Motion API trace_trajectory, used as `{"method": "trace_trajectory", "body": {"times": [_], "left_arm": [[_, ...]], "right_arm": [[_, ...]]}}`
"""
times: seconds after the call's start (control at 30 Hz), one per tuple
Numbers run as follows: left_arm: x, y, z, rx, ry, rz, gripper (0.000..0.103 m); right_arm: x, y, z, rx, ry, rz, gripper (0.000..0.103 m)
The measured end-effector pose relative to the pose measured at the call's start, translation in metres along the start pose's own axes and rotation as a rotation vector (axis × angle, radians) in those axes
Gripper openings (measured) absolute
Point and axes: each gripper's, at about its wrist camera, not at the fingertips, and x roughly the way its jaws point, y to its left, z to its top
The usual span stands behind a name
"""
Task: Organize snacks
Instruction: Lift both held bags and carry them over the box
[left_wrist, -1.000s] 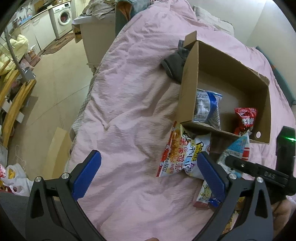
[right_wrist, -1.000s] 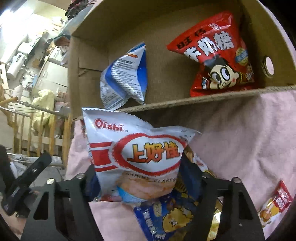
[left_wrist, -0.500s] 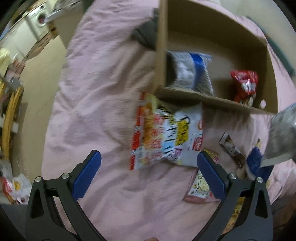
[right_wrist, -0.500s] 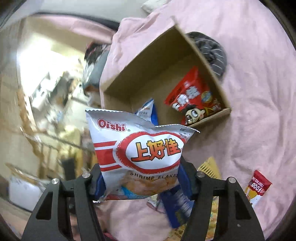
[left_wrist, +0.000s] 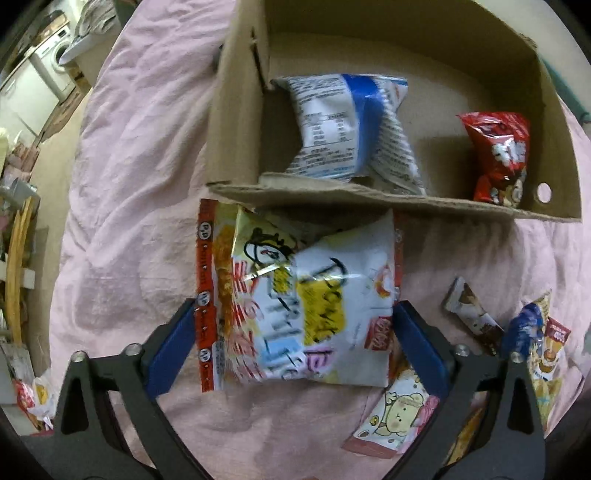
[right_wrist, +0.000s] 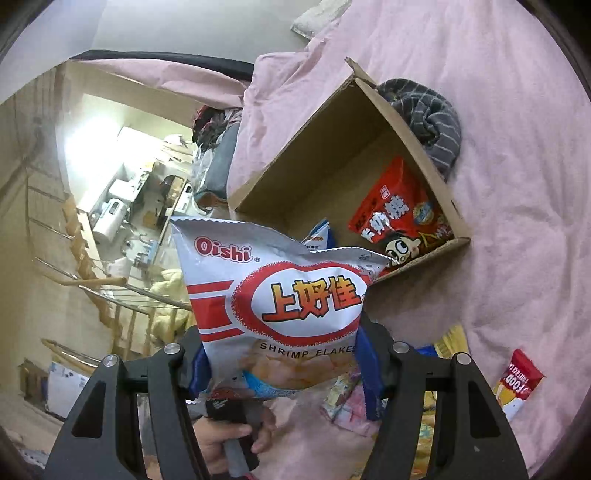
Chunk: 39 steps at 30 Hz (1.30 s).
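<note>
A large white, yellow and red snack bag (left_wrist: 303, 306) lies flat on the pink bedcover just in front of the cardboard box (left_wrist: 369, 197). My left gripper (left_wrist: 294, 308) points down over the bag with a blue pad at each side edge. Its jaws are closing and the bag is between them. In the air, my right gripper (right_wrist: 282, 350) is shut on a white and red Oishi shrimp flakes bag (right_wrist: 280, 295), short of the box (right_wrist: 295, 147). Inside the box are a blue and white bag (left_wrist: 351, 129) and a red candy bag (left_wrist: 498, 155).
Small packets lie on the bedcover (left_wrist: 129, 184) to the right: a brown bar (left_wrist: 472, 314), a bear-print packet (left_wrist: 395, 417), a blue packet (left_wrist: 524, 328), a red and yellow sachet (right_wrist: 517, 384). A grey striped cloth (right_wrist: 428, 114) lies behind the box. The bed's edge drops to the floor at left.
My left gripper came down toward the big snack bag, now straddles it, and its jaws have narrowed. My right gripper lifted and tilted back from the box, still holding the Oishi bag.
</note>
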Motion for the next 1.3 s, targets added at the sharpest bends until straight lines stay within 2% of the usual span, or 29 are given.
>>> {"method": "trace_trajectory", "body": {"times": [0.07,0.1,0.13,0.23,0.4,0.5,0.63,0.7,0.77,0.83,1.03,1.3], "left_arm": [[-0.004,-0.004,-0.003,0.008,-0.004,-0.011,0.083],[-0.005,-0.005,-0.005,0.005,-0.005,-0.015,0.071],[-0.007,-0.005,-0.007,0.006,-0.007,-0.018,0.063],[-0.015,-0.005,-0.012,0.011,-0.020,-0.025,0.050],[-0.029,0.000,-0.026,-0.001,-0.013,-0.044,0.048],[-0.044,0.006,-0.031,0.004,-0.042,-0.022,0.048],[-0.064,0.018,-0.043,-0.058,-0.056,-0.003,0.048],[-0.073,0.026,-0.051,-0.085,-0.071,-0.009,0.048],[-0.085,0.031,-0.053,-0.090,-0.101,0.007,0.048],[-0.094,0.033,-0.051,-0.092,-0.126,0.015,0.048],[-0.124,0.034,-0.030,-0.104,-0.192,-0.003,0.048],[-0.150,0.009,0.006,-0.009,-0.289,-0.019,0.048]], "right_arm": [[0.001,0.001,0.002,0.001,0.004,0.004,0.066],[0.000,0.001,0.003,-0.001,0.005,0.002,0.066],[0.000,0.001,0.003,-0.003,0.006,-0.001,0.066],[0.004,0.004,0.003,-0.012,0.014,-0.010,0.066],[0.006,0.007,0.002,-0.020,0.035,-0.001,0.066],[0.003,0.010,0.003,-0.028,0.028,0.006,0.066],[-0.002,0.013,0.004,-0.029,0.020,0.015,0.066],[-0.007,0.018,0.003,-0.061,0.004,-0.010,0.066],[-0.012,0.028,0.001,-0.130,-0.023,-0.078,0.066],[-0.015,0.040,-0.003,-0.198,-0.034,-0.138,0.066],[-0.019,0.055,-0.006,-0.276,-0.066,-0.214,0.066],[-0.016,0.068,0.015,-0.316,-0.121,-0.252,0.066]]}}
